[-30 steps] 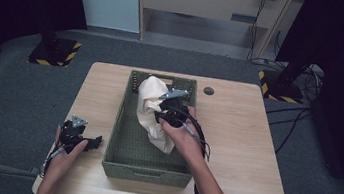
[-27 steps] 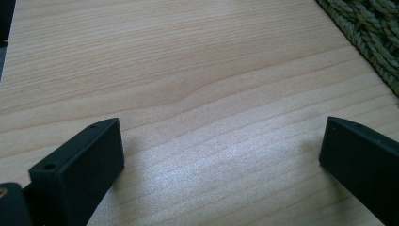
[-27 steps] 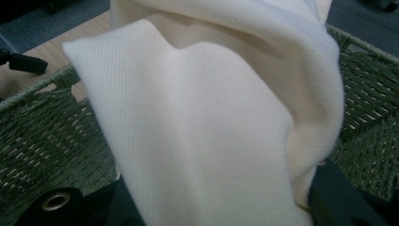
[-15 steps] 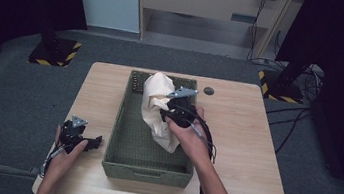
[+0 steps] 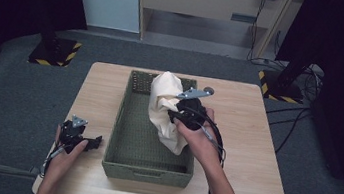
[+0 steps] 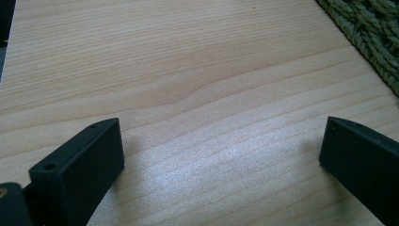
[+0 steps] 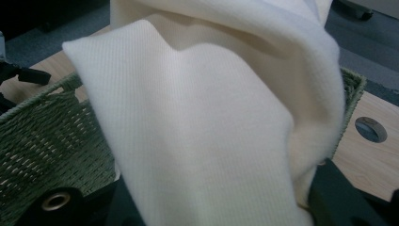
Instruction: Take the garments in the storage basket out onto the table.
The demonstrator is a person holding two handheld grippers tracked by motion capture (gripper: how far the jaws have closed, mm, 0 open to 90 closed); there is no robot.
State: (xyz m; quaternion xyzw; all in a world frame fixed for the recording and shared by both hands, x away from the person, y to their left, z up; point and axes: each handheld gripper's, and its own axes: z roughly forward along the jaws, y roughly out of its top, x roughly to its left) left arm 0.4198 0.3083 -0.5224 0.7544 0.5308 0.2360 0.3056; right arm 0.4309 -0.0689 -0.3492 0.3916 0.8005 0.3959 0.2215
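- My right gripper (image 5: 185,115) is clamped on the cream cloth (image 5: 166,107), hanging over the green woven basket (image 5: 129,121), inside its rims
- My left gripper (image 5: 79,137) rests wide open on bare table (image 5: 240,136) beside the basket's left wall

Cream cloth (image 7: 211,132) hides right gripper's (image 5: 184,114) jaws

I see a pale wooden bench (image 5: 255,138) standing on grey carpeted floor (image 5: 3,100); a green woven basket (image 5: 126,144) sits directly on it near the middle; the left hand-held gripper (image 5: 96,141) rests on the bench just beside the basket's left wall; a small round hole (image 5: 208,90) shows near the far edge.
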